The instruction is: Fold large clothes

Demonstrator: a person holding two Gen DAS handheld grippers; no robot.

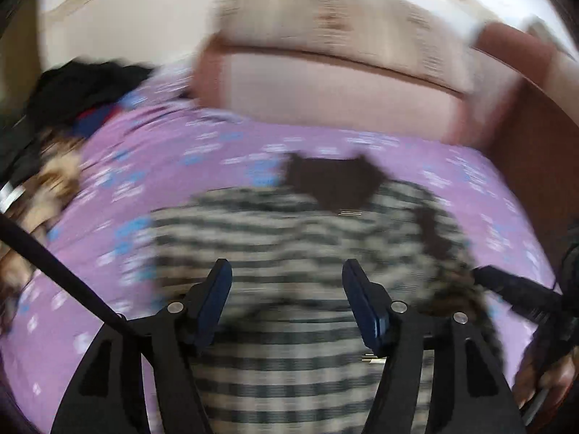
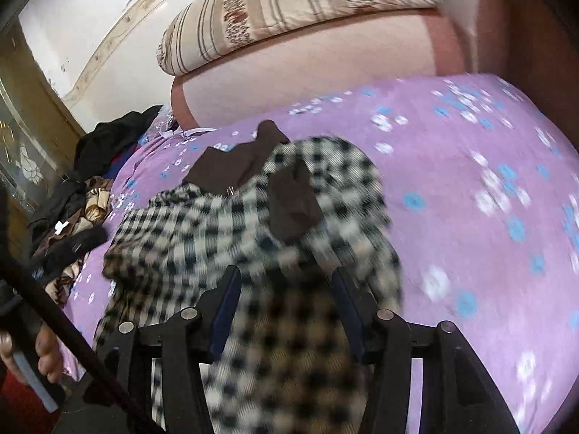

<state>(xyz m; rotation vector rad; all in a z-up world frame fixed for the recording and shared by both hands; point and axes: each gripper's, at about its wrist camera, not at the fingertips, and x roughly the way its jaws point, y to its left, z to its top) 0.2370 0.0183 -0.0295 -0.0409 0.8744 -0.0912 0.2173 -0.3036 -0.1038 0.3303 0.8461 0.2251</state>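
Checked jacket point(image 1: 289, 238) with a dark brown collar point(image 1: 336, 181) lay bunched on the purple floral bedsheet point(image 1: 152, 166), roughly mid-bed, collar end pointing away toward the pink headboard point(image 1: 325, 94) and striped pillow point(image 2: 289, 7). Long axis of the garment ran from the camera side up to the collar, so along both claws' line of sight, not across it. Left claw point(image 1: 287, 289) was spread wide, both blue pads showing, checked cloth seen in the gap below; whether the fingers touched the fabric couldn't be told, heavy blur. Right claw point(image 2: 286, 300) was also spread, jaws apart with jacket fabric between and under them, nothing visibly pinched; contact unclear, near hem blurred. Jacket lay directly ahead of and beneath both claws; the near edge sat closest, collar farthest. In the right view a brown-lined flap point(image 2: 293, 206) was turned over onto the checks, right of centre line. Right claw appeared in the left view at the jacket's right edge point(image 1: 514, 289), so each claw sat on its own side of the garment, about equally near. Judgement: still spreading or squaring the jacket, fold not started; next grip likely the near hem corners. Pile of dark clothes point(image 2: 108, 144) sat at the bed's far left, well apart.
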